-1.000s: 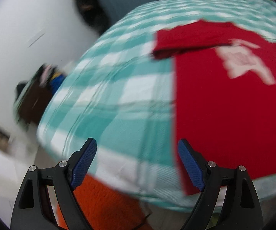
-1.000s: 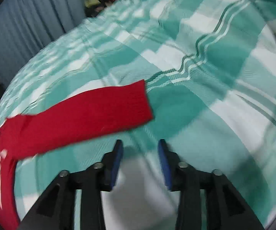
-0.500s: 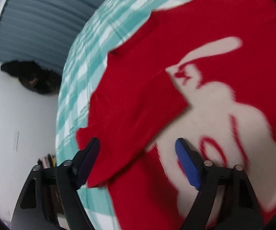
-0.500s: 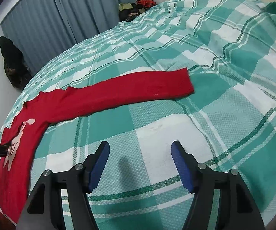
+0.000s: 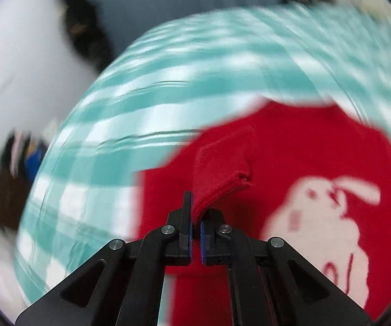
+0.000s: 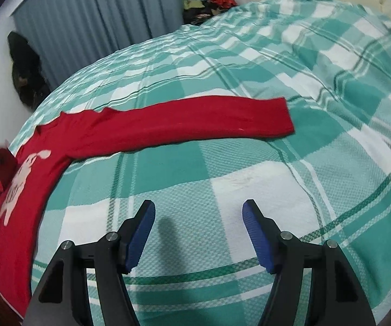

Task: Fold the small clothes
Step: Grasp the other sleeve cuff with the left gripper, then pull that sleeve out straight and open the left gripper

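Bed (image 6: 249,190): teal-and-white checked cover. Red sweater (image 6: 168,119) with pale animal print, flat near the bed's left edge, one sleeve stretched toward the middle. Left hand-held gripper (image 5: 195,217): clamped on the sweater's other sleeve end. Right hand-held gripper (image 6: 198,233): jaws spread, holding nothing. Grey-blue curtain (image 6: 100,13) behind; clothes heap (image 6: 209,5) at the far edge.

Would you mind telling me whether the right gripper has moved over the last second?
Yes. The right gripper has backed away from the red shirt's sleeve, which now lies farther up the checked bedspread, and its jaws have opened wider.
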`<state>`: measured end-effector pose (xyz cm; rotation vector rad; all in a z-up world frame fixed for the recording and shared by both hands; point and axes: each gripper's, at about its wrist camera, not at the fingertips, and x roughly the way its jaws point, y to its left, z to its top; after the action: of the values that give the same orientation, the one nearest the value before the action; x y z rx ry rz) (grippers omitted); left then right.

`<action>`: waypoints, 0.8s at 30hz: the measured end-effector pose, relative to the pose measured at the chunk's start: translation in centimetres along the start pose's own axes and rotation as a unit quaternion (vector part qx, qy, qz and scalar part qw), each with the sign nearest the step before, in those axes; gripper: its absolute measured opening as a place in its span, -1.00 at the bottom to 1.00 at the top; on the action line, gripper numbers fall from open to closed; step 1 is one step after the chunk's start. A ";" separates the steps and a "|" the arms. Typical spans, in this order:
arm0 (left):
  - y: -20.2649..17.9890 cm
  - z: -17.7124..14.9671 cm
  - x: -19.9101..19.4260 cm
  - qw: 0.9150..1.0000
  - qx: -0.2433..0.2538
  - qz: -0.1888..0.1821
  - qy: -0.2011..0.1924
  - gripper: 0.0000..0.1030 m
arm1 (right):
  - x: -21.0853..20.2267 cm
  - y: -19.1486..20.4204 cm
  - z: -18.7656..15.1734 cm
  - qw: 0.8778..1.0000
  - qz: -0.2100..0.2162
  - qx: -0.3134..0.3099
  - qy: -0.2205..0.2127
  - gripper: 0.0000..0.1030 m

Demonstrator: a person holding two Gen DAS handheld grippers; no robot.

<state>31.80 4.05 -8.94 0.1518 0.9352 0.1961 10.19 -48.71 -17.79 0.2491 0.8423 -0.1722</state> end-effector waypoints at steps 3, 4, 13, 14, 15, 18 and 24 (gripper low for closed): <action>10.0 -1.5 -0.4 0.993 -0.113 0.008 0.015 -0.95 | -0.1 0.8 -0.2 1.000 -0.004 -0.017 0.001 0.29; 13.8 -2.6 0.2 0.988 -0.152 0.020 0.026 -0.95 | -0.1 1.1 -0.3 1.000 -0.005 -0.020 0.003 0.29; 25.5 -10.6 6.8 0.950 -0.273 0.089 0.119 -0.95 | 0.2 4.1 -3.0 0.999 -0.001 -0.019 0.028 0.36; 25.7 -10.8 6.8 0.952 -0.268 0.096 0.115 -0.95 | 0.4 4.3 -3.2 0.999 -0.007 -0.025 0.026 0.37; 25.8 -10.8 6.7 0.952 -0.264 0.102 0.112 -0.95 | 0.5 4.4 -3.2 0.999 -0.010 -0.030 0.027 0.38; 27.2 -11.5 5.9 0.945 -0.273 0.147 0.105 -0.96 | 0.9 4.5 -3.4 0.999 -0.014 -0.034 0.030 0.40; 29.6 -14.0 8.0 0.930 -0.295 0.170 0.140 -0.96 | 1.6 4.6 -3.4 0.999 -0.020 -0.040 0.028 0.47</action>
<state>22.08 35.27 -17.04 -0.2827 1.0892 0.8286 9.90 -43.40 -20.48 0.1621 0.9077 -0.1687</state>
